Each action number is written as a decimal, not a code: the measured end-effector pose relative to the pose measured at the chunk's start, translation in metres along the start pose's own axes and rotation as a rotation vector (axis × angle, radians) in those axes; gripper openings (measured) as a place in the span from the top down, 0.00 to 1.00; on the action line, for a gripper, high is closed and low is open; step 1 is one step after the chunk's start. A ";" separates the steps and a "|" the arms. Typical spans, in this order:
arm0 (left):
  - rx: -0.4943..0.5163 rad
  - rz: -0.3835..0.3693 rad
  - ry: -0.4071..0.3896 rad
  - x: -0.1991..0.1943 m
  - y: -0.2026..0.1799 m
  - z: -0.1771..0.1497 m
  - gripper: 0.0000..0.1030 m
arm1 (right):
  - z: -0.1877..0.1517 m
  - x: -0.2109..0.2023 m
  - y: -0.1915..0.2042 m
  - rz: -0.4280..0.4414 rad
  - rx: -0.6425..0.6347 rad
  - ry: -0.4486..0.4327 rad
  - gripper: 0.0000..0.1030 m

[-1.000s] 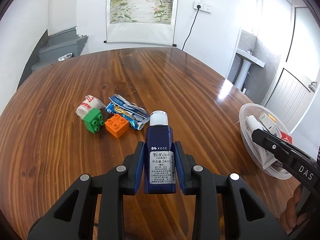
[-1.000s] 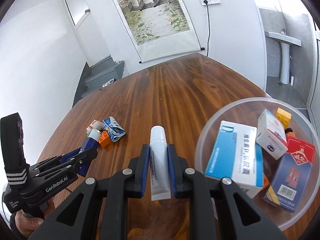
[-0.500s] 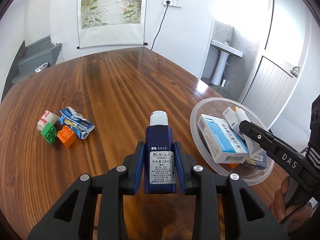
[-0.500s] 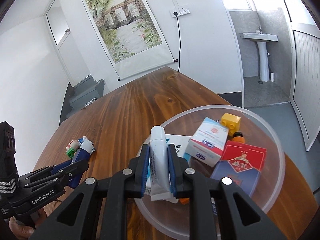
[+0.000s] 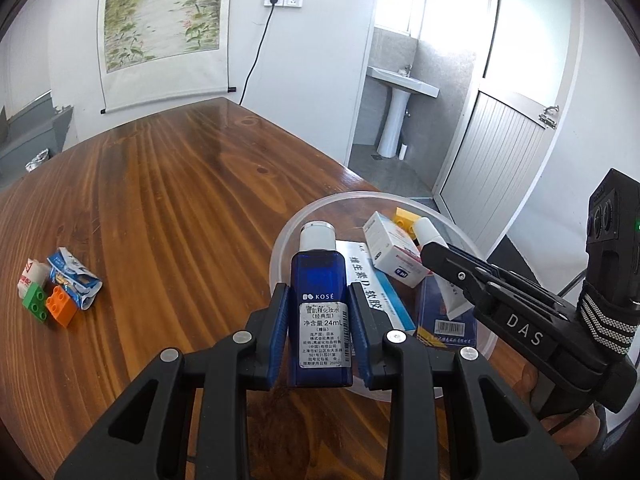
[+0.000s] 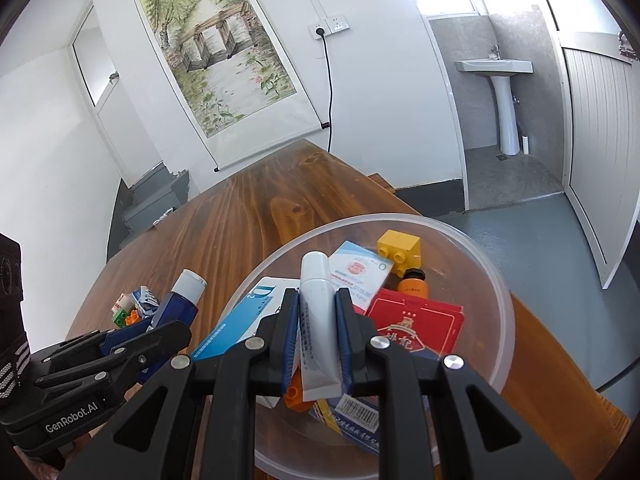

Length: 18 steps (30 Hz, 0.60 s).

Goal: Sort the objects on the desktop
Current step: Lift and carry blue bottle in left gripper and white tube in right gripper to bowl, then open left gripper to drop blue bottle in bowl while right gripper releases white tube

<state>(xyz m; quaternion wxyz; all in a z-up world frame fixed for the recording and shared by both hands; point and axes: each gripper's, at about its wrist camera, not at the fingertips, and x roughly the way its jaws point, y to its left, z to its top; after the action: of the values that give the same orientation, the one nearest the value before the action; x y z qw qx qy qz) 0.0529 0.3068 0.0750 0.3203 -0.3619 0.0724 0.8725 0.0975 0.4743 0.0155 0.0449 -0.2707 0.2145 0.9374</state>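
Observation:
My left gripper (image 5: 319,298) is shut on a small dark blue bottle (image 5: 318,280) with a white cap, held at the near left rim of the clear plastic bowl (image 5: 288,236). My right gripper (image 6: 318,300) is shut on a white tube (image 6: 317,296) and hovers over the same bowl (image 6: 496,280). From the left wrist view the right gripper (image 5: 434,248) comes in from the right with the tube (image 5: 428,232) over the bowl. The left gripper (image 6: 160,326) with the bottle (image 6: 180,300) shows at the bowl's left in the right wrist view.
The bowl holds a blue-and-white box (image 6: 244,316), a small white box (image 6: 360,272), a red box (image 6: 416,328), a yellow brick (image 6: 400,248) and an orange bottle (image 6: 412,286). A green brick (image 5: 34,302), an orange brick (image 5: 60,310), a wrapper (image 5: 74,278) and a white packet (image 5: 30,276) lie left.
Both grippers have travelled right toward the bowl, each keeping its item. The bottle now reaches the bowl's rim and the tube sits over the bowl's contents; the bricks have slid to the far left.

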 end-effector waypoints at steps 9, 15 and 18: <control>0.036 -0.035 0.001 0.011 -0.020 0.008 0.66 | 0.000 0.000 -0.010 -0.025 0.005 -0.014 0.80; 0.027 -0.051 -0.051 0.007 -0.019 0.011 0.38 | 0.001 0.000 -0.030 -0.070 0.063 -0.015 0.79; 0.024 -0.043 -0.068 0.003 -0.019 0.012 0.38 | 0.001 -0.002 -0.032 -0.073 0.070 -0.015 0.79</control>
<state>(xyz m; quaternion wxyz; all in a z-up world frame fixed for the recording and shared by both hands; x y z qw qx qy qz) 0.0555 0.3276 0.0838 0.3456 -0.3295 0.0640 0.8763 0.1049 0.5042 0.0054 0.0902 -0.2697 0.2366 0.9291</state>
